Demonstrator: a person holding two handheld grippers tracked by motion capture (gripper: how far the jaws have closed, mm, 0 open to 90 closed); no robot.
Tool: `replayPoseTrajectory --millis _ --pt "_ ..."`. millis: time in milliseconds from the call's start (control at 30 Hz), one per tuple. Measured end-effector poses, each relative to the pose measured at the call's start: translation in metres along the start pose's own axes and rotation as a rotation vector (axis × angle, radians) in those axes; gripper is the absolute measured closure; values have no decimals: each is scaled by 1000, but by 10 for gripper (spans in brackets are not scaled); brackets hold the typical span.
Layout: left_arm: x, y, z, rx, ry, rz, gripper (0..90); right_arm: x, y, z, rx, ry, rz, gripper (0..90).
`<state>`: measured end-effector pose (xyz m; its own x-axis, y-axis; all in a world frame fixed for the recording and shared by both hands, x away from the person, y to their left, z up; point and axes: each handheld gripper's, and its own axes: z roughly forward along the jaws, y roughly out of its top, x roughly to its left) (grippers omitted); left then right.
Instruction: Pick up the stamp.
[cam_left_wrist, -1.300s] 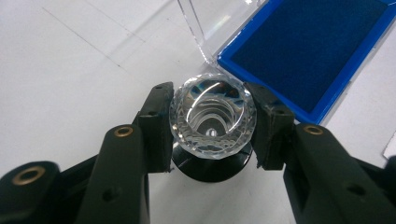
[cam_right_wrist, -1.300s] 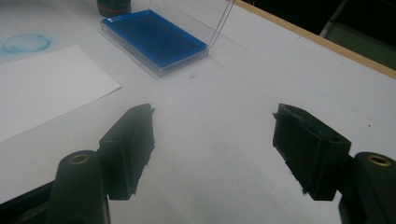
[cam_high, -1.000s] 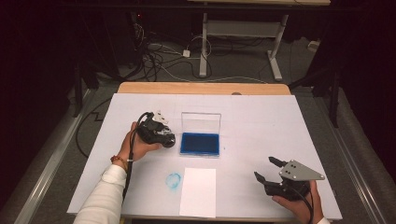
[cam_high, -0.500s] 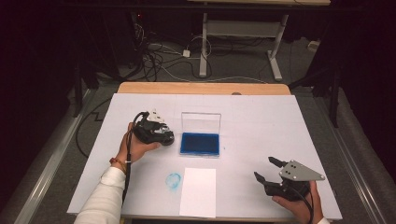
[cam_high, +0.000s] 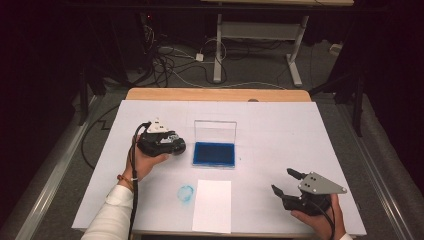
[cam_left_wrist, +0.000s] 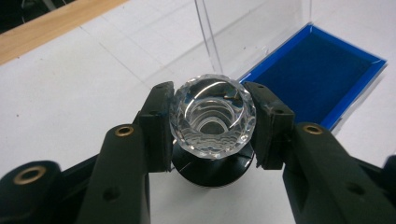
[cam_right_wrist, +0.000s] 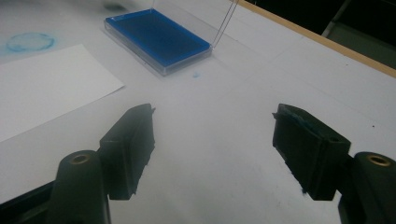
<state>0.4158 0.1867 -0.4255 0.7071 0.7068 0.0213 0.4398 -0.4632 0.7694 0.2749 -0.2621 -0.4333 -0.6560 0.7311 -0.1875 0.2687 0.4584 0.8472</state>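
While the high view gave the whole table (cam_high: 280, 125), it showed the left gripper (cam_high: 176, 146) merely as a dark lump in the person's hand, just left of the open blue ink pad (cam_high: 214, 154), with whatever it carried too small to make out. The left gripper view settled that: the left gripper (cam_left_wrist: 212, 122) was pinching a faceted clear glass knob (cam_left_wrist: 213, 117) between its two black pads, with a round black base (cam_left_wrist: 212, 170) below the knob, held above the white table cover close to the ink pad's blue tray (cam_left_wrist: 322, 74) and its raised clear lid (cam_left_wrist: 252, 28). The right gripper (cam_high: 286, 182) rested near the table's front right corner, its jaws spread with nothing between them; the right gripper view showed the right gripper (cam_right_wrist: 212, 140) over bare white cover, well apart from the ink pad (cam_right_wrist: 156, 39), the sheet of white paper (cam_right_wrist: 42, 88) and a round blue ink ring (cam_right_wrist: 29, 41). In the high view the paper (cam_high: 213, 205) lay at the front edge with the ring (cam_high: 186, 193) just beside it.

Compared with a second before, the left hand had shifted only slightly beside the ink pad, and the right hand had kept its place.
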Motion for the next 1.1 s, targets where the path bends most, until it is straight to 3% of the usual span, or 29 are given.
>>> replayPoseTrajectory --millis 467,1100 --pt "-17 5 -20 -62 -19 38 544 2 1 -2 -11 9 -18 290" --pt "-25 7 -33 -92 -43 68 544 2 1 -2 -14 14 -20 286"
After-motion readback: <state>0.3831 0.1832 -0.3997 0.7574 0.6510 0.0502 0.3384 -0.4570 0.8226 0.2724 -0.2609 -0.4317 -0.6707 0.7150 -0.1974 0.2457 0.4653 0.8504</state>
